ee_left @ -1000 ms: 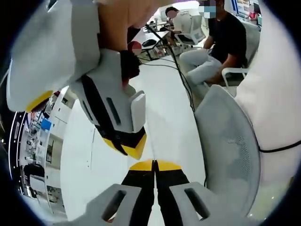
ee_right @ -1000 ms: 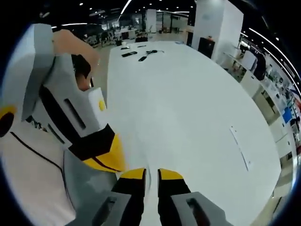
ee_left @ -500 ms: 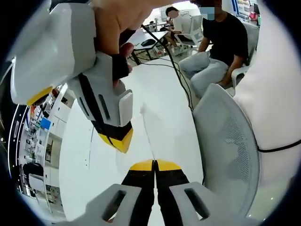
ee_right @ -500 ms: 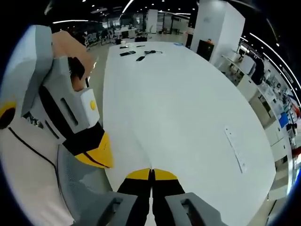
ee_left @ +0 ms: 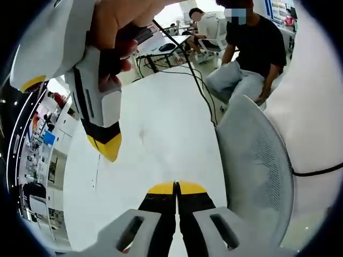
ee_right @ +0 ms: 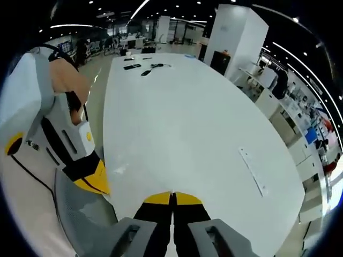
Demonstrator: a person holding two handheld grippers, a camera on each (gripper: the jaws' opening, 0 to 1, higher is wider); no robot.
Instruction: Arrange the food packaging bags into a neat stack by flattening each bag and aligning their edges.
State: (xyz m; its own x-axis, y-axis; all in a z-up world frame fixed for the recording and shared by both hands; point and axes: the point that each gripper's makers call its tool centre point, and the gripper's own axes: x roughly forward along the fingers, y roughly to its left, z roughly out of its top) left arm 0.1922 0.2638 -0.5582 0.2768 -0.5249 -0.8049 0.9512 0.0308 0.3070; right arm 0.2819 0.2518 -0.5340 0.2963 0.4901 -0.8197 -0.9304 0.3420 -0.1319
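Observation:
My left gripper (ee_left: 175, 187) is shut, its yellow-tipped jaws pressed together over a bare white table (ee_left: 155, 134), with nothing between them. A hand holds my right gripper (ee_left: 107, 148) in from the upper left, above the table. In the right gripper view my right gripper (ee_right: 172, 198) is shut on nothing near the table's (ee_right: 182, 123) near edge. My left gripper (ee_right: 92, 182) hangs at the left beside that edge, jaws together.
A grey mesh chair (ee_left: 257, 166) stands close by the table. A black cable (ee_left: 195, 80) runs across the table toward a seated person (ee_left: 252, 48). Small dark items (ee_right: 142, 67) lie at the far end, and a thin strip (ee_right: 252, 171) lies at the right.
My right gripper's jaws, slightly apart a second ago, have come together. The two grippers have drawn apart, and the right view has pulled back to take in more of the table.

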